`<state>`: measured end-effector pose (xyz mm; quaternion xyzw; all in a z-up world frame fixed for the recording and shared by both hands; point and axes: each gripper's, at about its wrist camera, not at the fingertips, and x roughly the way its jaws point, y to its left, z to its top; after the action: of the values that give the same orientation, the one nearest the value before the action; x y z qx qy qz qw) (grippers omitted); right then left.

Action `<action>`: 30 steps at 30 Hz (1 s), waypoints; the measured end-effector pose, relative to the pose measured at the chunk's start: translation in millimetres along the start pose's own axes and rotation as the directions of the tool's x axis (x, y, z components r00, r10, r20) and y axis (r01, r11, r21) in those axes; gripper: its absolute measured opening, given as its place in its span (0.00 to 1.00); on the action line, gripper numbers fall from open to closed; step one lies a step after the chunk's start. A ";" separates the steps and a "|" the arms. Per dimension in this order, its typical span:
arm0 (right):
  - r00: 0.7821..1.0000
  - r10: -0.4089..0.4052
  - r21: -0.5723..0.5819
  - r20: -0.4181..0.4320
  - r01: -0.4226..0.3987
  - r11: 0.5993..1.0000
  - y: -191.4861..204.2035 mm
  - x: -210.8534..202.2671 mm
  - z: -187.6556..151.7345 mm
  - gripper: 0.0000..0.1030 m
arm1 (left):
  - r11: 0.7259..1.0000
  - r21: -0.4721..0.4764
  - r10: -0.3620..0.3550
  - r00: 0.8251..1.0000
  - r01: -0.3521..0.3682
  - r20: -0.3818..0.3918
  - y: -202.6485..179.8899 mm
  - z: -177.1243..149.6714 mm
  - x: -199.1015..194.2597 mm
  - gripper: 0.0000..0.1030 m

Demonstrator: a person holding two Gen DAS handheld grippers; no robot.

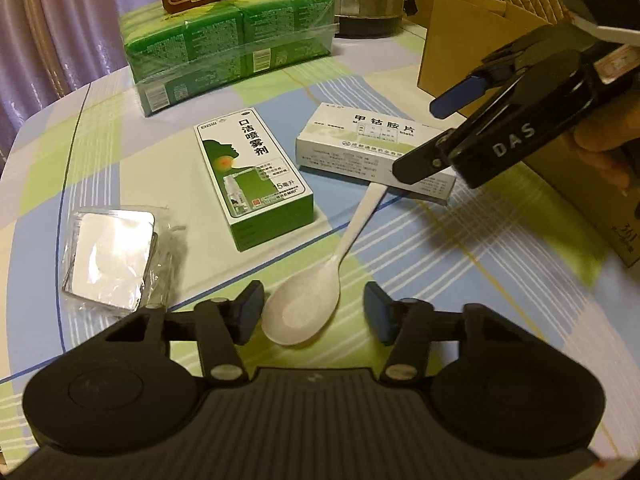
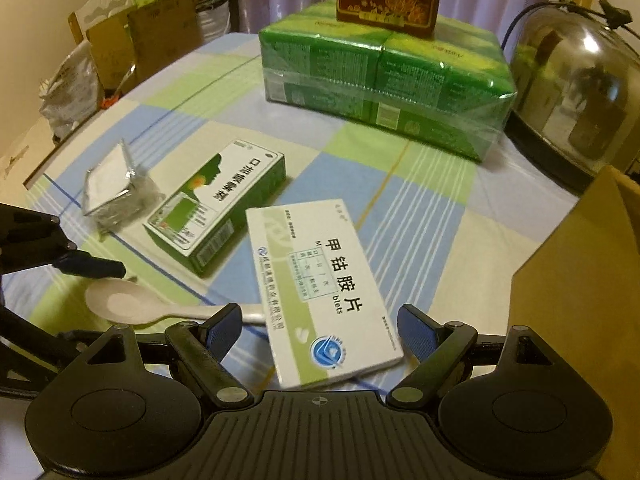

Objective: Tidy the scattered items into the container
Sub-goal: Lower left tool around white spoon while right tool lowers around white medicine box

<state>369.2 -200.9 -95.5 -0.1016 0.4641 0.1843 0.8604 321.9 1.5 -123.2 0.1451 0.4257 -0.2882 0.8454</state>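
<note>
Flanking white spoon [image 1: 310, 300], left gripper [image 1: 314, 314] fingers [image 1: 250, 310] apart.

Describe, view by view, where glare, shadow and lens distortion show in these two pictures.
Left wrist view: glare washes out the foil pack; the spoon casts a soft shadow; the table edge bows. Right wrist view: highlights on the kettle and the wrapped green packs; black corners from the fisheye.
</note>
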 end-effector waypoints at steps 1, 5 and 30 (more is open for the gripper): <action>1.000 0.001 -0.002 -0.011 -0.001 1.000 -1.4 3.7 0.4 0.81 | 1.000 -0.003 0.000 1.000 0.000 -0.002 0.5 0.0 1.4 0.39; 0.999 -0.004 0.002 -0.038 0.004 1.000 -6.6 15.8 0.1 0.80 | 0.999 -0.050 -0.003 1.000 0.003 -0.003 4.7 -3.0 3.0 0.32; 0.993 -0.080 0.113 -0.090 0.090 0.990 64.7 -64.1 -111.2 0.70 | 0.995 0.007 0.104 0.994 -0.104 -0.037 -39.2 -42.7 -51.9 0.48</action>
<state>225.8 -194.7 -103.1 -0.0786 0.5058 0.1156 0.8513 246.3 10.3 -106.9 0.1743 0.4324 -0.2422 0.8509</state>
